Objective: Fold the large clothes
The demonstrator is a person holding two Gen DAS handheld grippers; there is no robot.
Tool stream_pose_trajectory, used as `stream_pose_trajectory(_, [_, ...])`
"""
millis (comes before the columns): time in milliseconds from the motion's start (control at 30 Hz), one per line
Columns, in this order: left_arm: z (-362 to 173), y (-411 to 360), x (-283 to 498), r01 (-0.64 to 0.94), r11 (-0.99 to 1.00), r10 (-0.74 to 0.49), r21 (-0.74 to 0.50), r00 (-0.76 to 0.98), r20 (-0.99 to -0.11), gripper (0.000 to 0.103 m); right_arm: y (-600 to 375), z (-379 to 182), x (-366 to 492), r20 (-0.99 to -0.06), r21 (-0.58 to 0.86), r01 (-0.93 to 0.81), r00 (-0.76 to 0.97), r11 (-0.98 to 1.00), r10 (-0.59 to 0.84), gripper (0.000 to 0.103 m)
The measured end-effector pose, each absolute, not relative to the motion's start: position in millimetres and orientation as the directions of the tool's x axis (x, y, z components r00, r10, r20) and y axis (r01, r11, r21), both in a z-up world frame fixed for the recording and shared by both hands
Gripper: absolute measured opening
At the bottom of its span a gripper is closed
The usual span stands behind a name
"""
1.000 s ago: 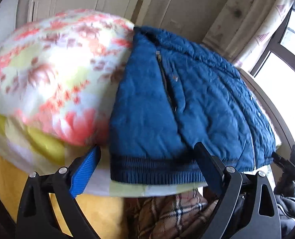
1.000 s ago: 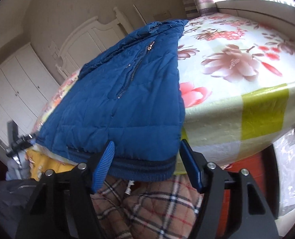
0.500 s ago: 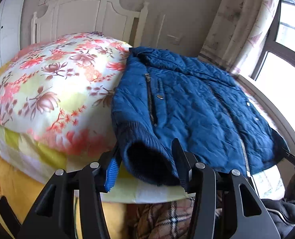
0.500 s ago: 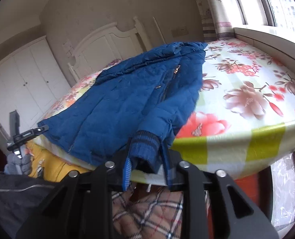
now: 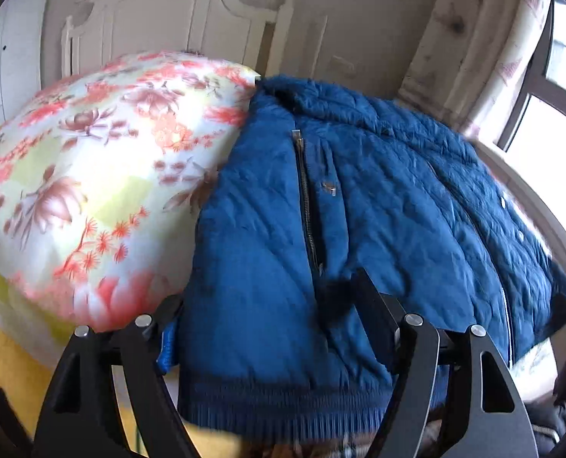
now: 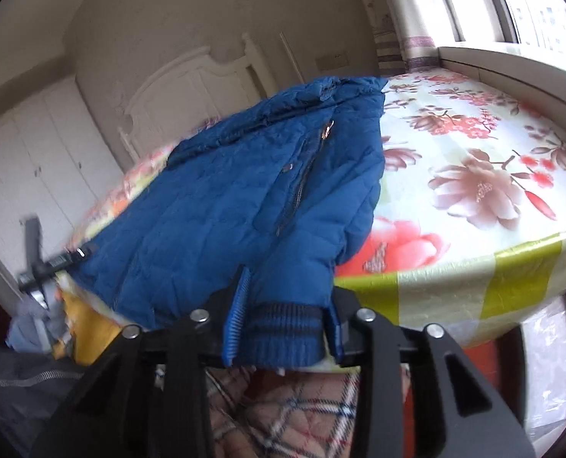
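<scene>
Jacket (image 5: 359,210) on bed (image 6: 474,175), headboard (image 5: 168,11) behind.

From my feed I see a bedroom with plain beige walls (image 5: 359,7) and a white carved headboard (image 5: 160,11) against the far one. The bed wears a floral sheet (image 6: 474,175) in red and mauve blossoms with yellow-green checks. White wardrobe doors (image 6: 34,160) stand on one side; on the other, daylight pours through a window (image 6: 531,4) hung with a patterned curtain (image 5: 493,38), above a pale sill.
</scene>
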State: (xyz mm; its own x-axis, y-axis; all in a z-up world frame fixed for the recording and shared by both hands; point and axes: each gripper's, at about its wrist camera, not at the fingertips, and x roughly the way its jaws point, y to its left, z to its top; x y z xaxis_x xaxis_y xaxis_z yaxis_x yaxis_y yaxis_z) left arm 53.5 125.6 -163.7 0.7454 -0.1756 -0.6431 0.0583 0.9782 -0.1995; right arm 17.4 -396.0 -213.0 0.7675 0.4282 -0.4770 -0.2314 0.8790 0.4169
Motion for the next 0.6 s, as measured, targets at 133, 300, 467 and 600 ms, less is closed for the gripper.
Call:
stream_pose_trajectory(133, [-163.3, 116.2, 61.8, 0.080, 0.981, -0.178, -0.177, 0.732, -0.658, 0.044, -392.2, -213.0, 29.7, -0.476, 0.413, -0.221, 0.775, 0.884, 0.416, 0.024])
stream_pose_trajectory(300, [-136.7, 136.1, 30.6, 0.132, 0.944, -0.299, -0.304, 0.732, -0.612, 0.014, -406.9, -203.6, 10.4, -0.407, 0.508, -0.244, 0.777, 0.826, 0.480, 0.013])
stream_pose_trajectory(467, [-66.5, 145.6, -63.0, 0.277, 0.875, -0.454, -0.398, 0.754, -0.474, 0.014, -430.0, -158.1, -64.8, -0.285, 0.557, -0.353, 0.769, 0.752, 0.573, 0.012])
stream_pose_trajectory(600, [-10.2, 162.0, -116.3, 0.389, 0.784, -0.572, -0.484, 0.755, -0.320, 0.015, -435.1, -95.9, -137.8, -0.158, 0.490, -0.475, 0.776, 0.731, 0.611, 0.013])
